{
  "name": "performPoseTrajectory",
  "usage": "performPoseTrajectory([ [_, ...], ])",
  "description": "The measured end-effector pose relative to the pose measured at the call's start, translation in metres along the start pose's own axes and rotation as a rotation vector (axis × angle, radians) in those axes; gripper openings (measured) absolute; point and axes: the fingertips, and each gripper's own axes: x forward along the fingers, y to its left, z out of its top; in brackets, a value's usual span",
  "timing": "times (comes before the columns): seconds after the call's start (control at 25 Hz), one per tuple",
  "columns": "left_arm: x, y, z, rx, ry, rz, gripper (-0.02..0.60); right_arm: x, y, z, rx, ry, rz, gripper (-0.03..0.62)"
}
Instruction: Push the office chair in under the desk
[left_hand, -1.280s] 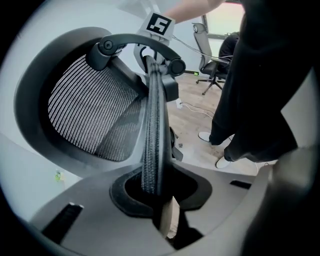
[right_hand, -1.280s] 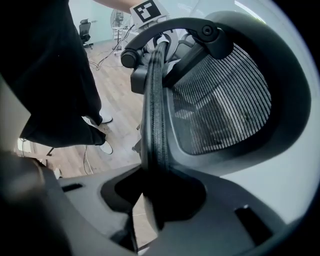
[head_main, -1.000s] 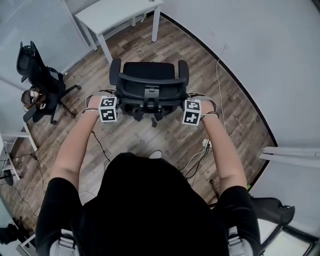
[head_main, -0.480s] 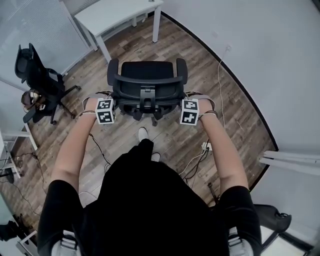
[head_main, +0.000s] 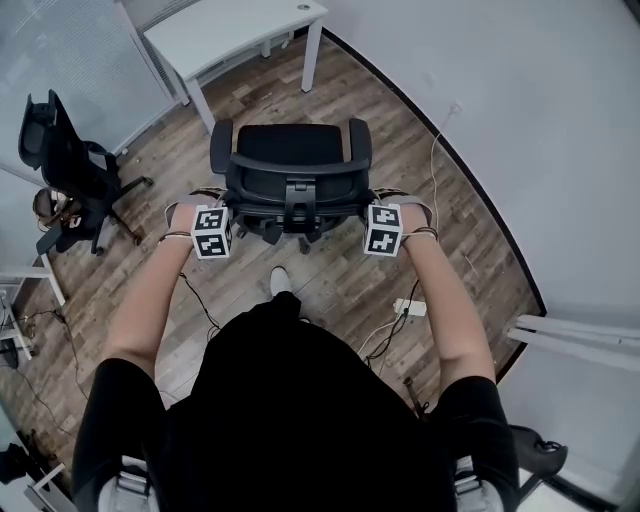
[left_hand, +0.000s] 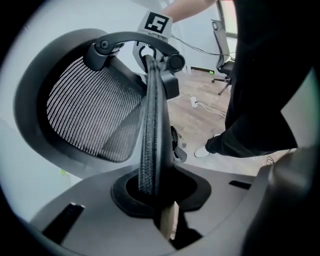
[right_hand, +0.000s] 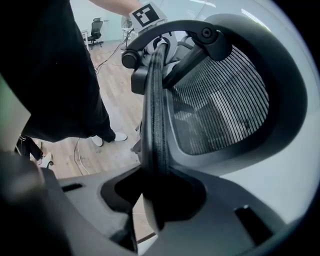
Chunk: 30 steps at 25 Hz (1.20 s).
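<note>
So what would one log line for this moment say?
task: chair under desk | left tongs: just closing tighter on backrest | right tongs: shut on backrest | chair: short of desk

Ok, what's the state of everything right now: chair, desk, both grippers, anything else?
Chair: upright, short of the desk, not yet under it.
Desk: standing ahead of the chair, apart from it.
Left gripper: jaws just closed further, clamped on the chair's backrest edge.
Right gripper: clamped on the opposite backrest edge.
Second chair: upright, off to the left, untouched.
</note>
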Motion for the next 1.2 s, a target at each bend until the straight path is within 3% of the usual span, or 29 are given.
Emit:
performPoseTrajectory([
  [0.32, 0.021, 0.063, 0.003, -0.031, -0.006, -0.018, 0.055, 0.017, -0.072, -0.026, -0.028, 0.009, -0.001, 0.104],
  [0.48, 0.030, 0.060, 0.001, -0.023, 0.004, 0.007, 0.055, 0.025, -0.067, -0.027, -0.017, 0.014, 0.006, 0.104],
  [0.76, 0.041, 0.091, -0.001, -0.031, 0.001, 0.008, 0.052, 0.035, -0.102, -0.035, -0.012, 0.037, 0.013, 0.106],
  [1.0, 0.047, 0.103, 0.003, -0.033, 0.009, 0.031, 0.051, 0.039, -0.120, -0.044, -0.031, 0.044, -0.032, 0.109],
  [1.2, 0.058, 0.125, 0.012, -0.046, 0.016, 0.040, 0.051, 0.046, -0.141, -0.061, -0.043, 0.024, -0.005, 0.109],
])
